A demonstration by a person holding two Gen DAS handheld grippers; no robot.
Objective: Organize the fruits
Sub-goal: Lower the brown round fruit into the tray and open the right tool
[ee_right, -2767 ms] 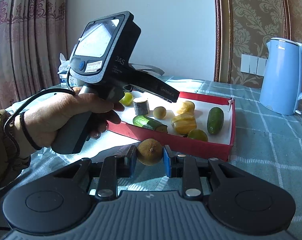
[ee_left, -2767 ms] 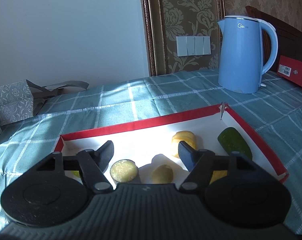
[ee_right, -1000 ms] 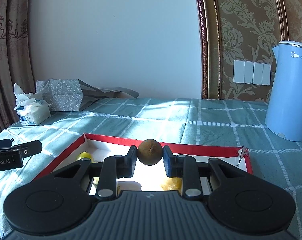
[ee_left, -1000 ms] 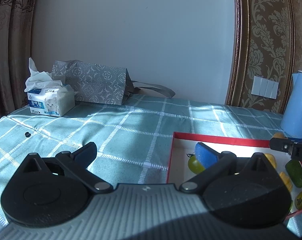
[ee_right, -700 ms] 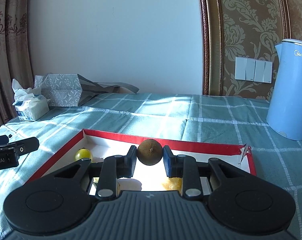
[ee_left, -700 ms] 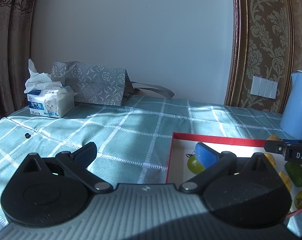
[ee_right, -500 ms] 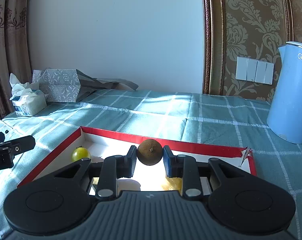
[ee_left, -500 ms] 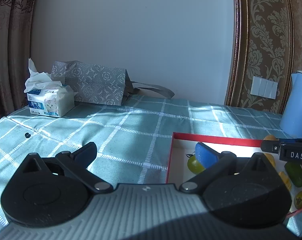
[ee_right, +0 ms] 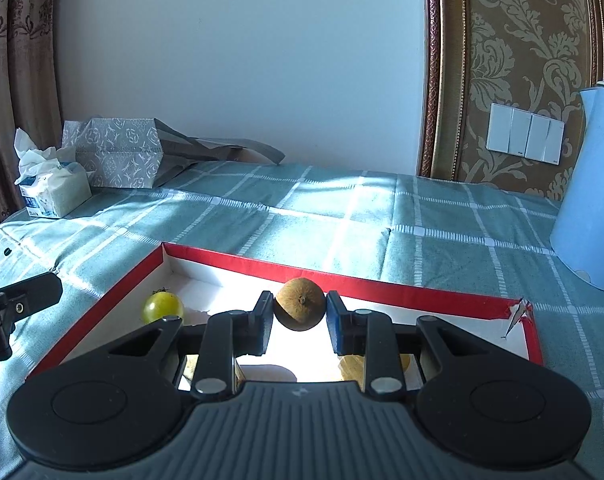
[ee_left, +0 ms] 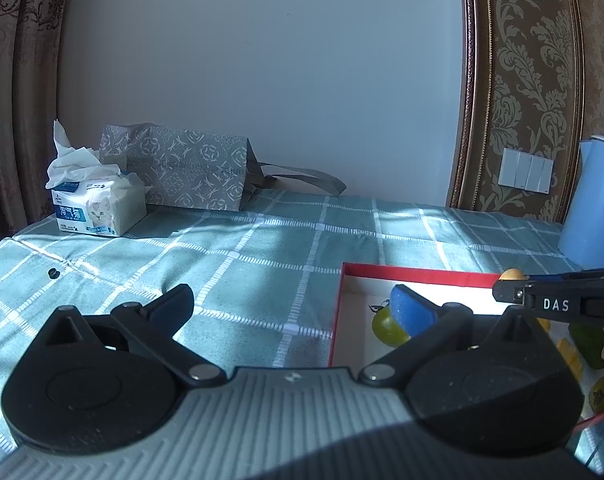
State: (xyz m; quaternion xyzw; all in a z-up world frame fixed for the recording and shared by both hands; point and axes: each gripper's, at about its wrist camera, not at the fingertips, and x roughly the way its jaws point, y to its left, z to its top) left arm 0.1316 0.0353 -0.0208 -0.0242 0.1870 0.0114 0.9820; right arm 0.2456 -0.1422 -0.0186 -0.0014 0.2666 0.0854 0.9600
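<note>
One small round brown fruit (ee_right: 300, 309) sits clamped between the blue pads of the right tongs (ee_right: 300, 322), hanging above the far side of the shallow red-rimmed white cardboard tray (ee_right: 381, 286) that lies on the bench under a teal checked cloth (ee_right: 262, 220). The left tongs (ee_left: 290, 304) stand wide apart and empty, off the tray's left edge. A small yellow-green tomato-like fruit (ee_right: 162, 307) rests in the tray's far left corner, and other pieces lie partly hidden beneath the right tongs. To place the brown fruit well, I judge it best to lower it over a bare patch of white floor, clear of the green fruit and the far rim, bring it right down before releasing so it cannot roll, then lift straight up.
</note>
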